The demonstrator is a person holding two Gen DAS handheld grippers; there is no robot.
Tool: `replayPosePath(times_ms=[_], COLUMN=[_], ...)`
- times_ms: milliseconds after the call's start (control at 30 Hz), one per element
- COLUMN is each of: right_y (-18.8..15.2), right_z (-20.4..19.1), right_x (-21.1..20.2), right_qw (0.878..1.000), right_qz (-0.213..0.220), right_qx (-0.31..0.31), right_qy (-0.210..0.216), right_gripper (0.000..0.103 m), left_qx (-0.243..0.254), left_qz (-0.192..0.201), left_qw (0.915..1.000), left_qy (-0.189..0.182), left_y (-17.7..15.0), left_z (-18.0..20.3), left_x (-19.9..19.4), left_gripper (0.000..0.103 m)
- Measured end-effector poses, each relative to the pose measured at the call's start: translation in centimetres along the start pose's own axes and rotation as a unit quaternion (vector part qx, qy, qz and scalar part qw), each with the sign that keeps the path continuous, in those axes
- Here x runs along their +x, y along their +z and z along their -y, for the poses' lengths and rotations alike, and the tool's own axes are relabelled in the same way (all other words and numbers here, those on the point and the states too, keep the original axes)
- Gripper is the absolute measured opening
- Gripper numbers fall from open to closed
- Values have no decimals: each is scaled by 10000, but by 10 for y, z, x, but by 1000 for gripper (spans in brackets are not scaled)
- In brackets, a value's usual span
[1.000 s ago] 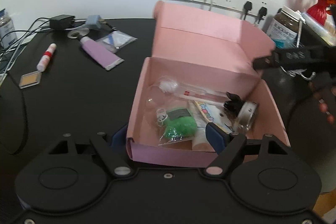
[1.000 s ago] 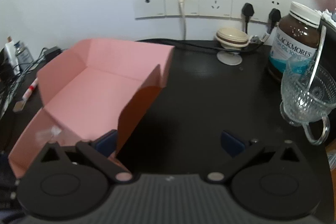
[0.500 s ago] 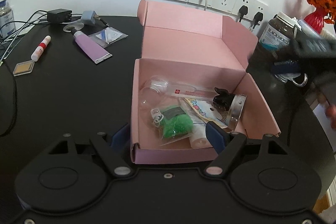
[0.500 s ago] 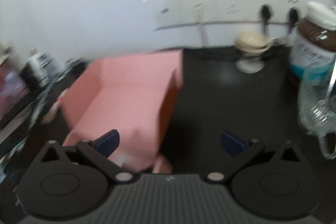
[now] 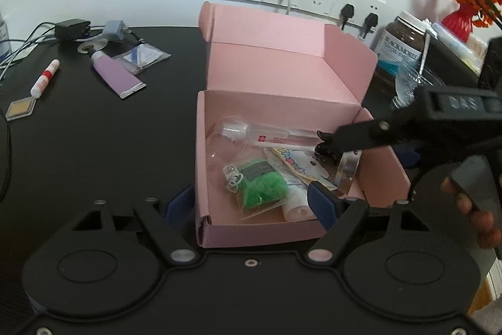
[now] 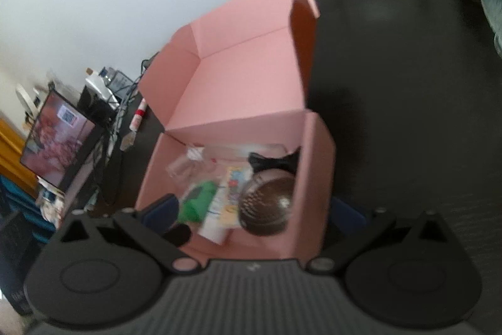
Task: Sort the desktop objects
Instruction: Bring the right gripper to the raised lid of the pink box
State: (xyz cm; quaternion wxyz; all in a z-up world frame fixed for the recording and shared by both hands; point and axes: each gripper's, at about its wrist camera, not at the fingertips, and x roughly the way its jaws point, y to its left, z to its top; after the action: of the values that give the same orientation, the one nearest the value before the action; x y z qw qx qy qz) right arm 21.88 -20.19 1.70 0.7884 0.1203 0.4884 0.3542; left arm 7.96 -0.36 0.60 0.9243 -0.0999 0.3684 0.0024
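While the pink box (image 5: 282, 77) sits open near the middle of the black desk (image 5: 109, 146), lid propped toward the back edge, much of the sorting looks done: inside lie a clear bulb-shaped bottle (image 5: 232, 134), a green pouch in a clear bag (image 5: 260, 187), a white tube (image 5: 295, 203), a colourful card (image 5: 291, 162), a black hair clip (image 5: 326, 146) and a round metal-rimmed tin (image 5: 346, 171), crowded toward the box's right and front walls. What seems left is on the desk's far left corner: a lilac tube (image 5: 116, 74), a small clear packet (image 5: 141, 57), a red-and-white stick (image 5: 45, 77) and a small tan square (image 5: 20, 110) nearer the left edge, with chargers and cables behind them that may not belong to the job. The left gripper (image 5: 251, 203) stands with its jaws wide apart and holding nothing, straddling the box's front left corner, one finger outside the wall and the other over the contents. The right gripper (image 6: 254, 212) also shows its jaws spread and empty, one finger inside the box and the other outside its right wall, above the tin; its view is blurred. I judge the next pickup must come from the left-hand cluster.
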Motion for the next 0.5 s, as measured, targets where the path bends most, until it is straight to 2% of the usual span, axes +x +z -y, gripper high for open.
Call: replayPosePath(times_ms=[233, 500], right_y=[12, 13], right_z=[5, 4], right_x=[7, 11], right_qw=[9998, 9999], right_qz=[112, 124], right_qx=[166, 39], right_qy=[-34, 22], right_gripper=[102, 102], left_qx=[121, 11], left_qz=[10, 55], left_qw=[9999, 9999], left_qy=[-92, 93], left_y=[-2, -6], left_z=[5, 1], left_x=[-7, -11], left_gripper=[79, 80])
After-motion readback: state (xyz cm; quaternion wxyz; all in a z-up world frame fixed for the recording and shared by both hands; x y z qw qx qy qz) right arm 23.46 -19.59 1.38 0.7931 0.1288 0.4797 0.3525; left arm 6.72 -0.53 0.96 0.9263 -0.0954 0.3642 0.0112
